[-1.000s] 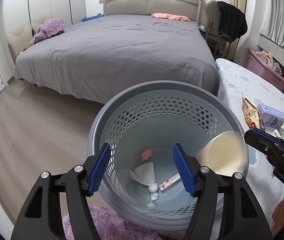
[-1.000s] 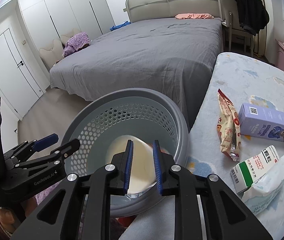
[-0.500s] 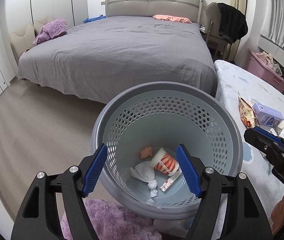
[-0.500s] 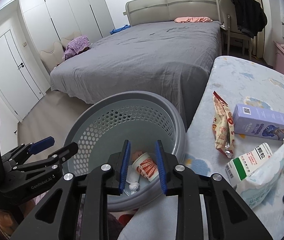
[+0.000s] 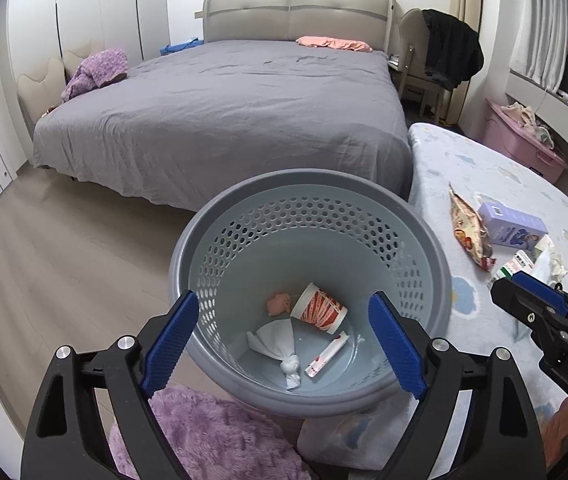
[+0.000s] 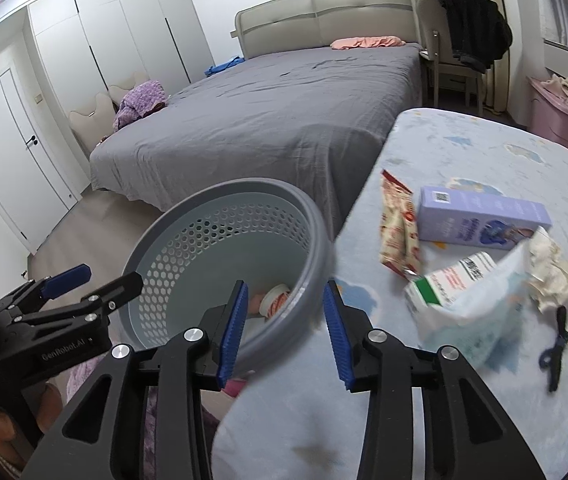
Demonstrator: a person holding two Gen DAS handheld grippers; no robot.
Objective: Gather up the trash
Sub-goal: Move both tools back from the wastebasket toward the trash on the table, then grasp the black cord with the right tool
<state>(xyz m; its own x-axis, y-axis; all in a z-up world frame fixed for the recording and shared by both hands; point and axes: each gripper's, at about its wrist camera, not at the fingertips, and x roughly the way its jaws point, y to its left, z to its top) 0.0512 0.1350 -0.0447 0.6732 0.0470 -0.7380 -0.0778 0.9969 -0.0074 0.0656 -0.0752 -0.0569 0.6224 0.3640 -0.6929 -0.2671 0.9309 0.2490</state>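
Note:
A grey perforated basket (image 5: 311,196) stands on the floor beside a low table; it also shows in the right wrist view (image 6: 204,240). Inside lie a red-and-white paper cup (image 5: 319,309), a pink wad (image 5: 278,304), a knotted white tissue (image 5: 280,344) and a small wrapper (image 5: 325,354). My left gripper (image 5: 284,340) is open and empty above the basket's near rim. My right gripper (image 6: 284,328) is open and empty over the basket's right rim. On the table lie a snack bag (image 6: 397,228), a purple box (image 6: 479,220), a green-and-white carton (image 6: 447,280), a plastic bag (image 6: 479,312) and crumpled paper (image 6: 551,268).
The table (image 6: 483,148) has a light blue patterned cover. A black clip (image 6: 555,344) lies at its right. A grey bed (image 5: 220,120) stands behind the basket. A purple fluffy rug (image 5: 212,436) lies by the basket. A pink bin (image 5: 523,148) stands at the far right.
My right gripper opened and let go of the paper cup, which fell into the basket. The right gripper then drew back toward the table. The left gripper stayed open.

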